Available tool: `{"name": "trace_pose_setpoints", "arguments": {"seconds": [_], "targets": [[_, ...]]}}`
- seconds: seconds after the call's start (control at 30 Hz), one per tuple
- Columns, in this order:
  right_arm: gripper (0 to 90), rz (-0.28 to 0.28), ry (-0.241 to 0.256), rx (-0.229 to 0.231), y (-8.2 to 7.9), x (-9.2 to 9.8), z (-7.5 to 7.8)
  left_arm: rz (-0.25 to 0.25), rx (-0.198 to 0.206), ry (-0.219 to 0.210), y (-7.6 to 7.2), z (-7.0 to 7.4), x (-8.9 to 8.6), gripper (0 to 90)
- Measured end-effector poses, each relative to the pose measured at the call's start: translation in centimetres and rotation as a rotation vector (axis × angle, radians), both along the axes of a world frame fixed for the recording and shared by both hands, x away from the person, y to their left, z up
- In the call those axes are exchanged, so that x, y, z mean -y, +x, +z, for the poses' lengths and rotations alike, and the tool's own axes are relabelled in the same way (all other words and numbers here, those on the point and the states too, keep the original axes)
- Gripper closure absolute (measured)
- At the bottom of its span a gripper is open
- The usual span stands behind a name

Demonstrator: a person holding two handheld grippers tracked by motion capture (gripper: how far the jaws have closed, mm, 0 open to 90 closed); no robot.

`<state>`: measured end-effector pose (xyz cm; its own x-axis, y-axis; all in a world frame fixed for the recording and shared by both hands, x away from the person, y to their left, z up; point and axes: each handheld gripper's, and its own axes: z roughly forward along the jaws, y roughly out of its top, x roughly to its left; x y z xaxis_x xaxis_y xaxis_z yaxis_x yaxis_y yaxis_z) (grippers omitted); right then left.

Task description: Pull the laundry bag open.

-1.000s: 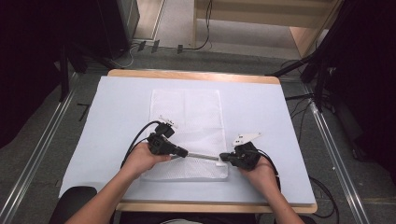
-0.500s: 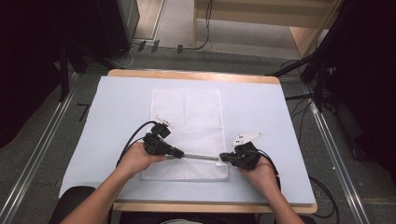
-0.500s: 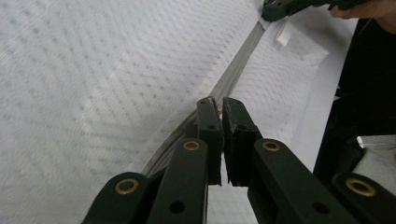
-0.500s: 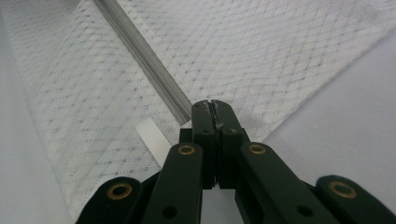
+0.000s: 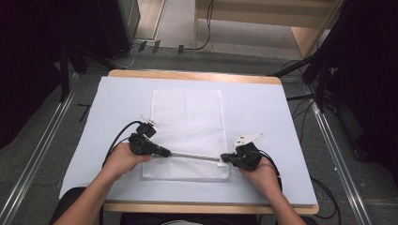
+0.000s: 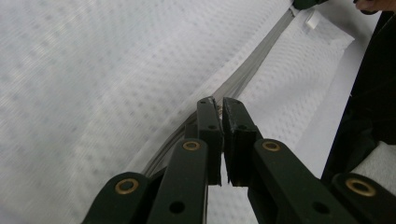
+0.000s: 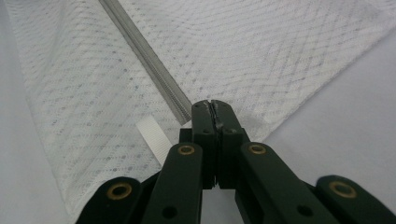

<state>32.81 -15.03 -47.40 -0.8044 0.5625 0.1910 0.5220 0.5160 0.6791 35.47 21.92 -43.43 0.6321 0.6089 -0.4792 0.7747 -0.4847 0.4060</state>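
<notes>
Pale blue covering lies over the wooden table (image 5: 281, 112), and on it a white mesh bag (image 5: 187, 117) is spread flat, its near end crossed by a grey zipper (image 5: 195, 156) that runs between the two hand-held tools. At the zipper's left end sits the left gripper (image 5: 165, 152), held in the person's left hand (image 5: 123, 159); in the left gripper view its black jaws stand almost together with only a thin slit between them, and a small bit of the zipper's metal shows pinched at their tips, the grey band stretching away ahead of them toward the far corner of the bag. At the zipper's other end is the right gripper (image 5: 224, 158), in the right hand (image 5: 258, 173); in the right gripper view its jaws are pressed tight together on the bag's edge just where the zipper ends, with a small white fabric tab (image 7: 154, 135) lying just to the left of the jaws. Mesh spreads out ahead of both tools, and bare covering lies beside the right one.
</notes>
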Motion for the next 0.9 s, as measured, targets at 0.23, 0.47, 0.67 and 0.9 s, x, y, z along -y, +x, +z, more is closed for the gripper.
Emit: {"name": "trace_pose_setpoints", "arguments": {"seconds": [0.23,0.47,0.67,0.9], "targets": [[90.0,-0.002,0.003,-0.007,0.0,0.0,0.0,0.041,0.009,0.042,-0.6,0.1,-2.0,87.9],[90.0,0.004,-0.002,-0.005,0.1,0.0,0.1,0.095,0.030,0.060,-0.8,0.2,-3.5,87.8],[90.0,0.012,0.002,-0.012,0.2,0.1,0.0,0.141,0.032,0.067,-1.1,0.3,-4.7,87.8],[90.0,0.019,0.013,-0.042,0.6,0.2,0.0,0.184,0.031,0.071,-1.7,0.2,-6.1,87.8]]}}
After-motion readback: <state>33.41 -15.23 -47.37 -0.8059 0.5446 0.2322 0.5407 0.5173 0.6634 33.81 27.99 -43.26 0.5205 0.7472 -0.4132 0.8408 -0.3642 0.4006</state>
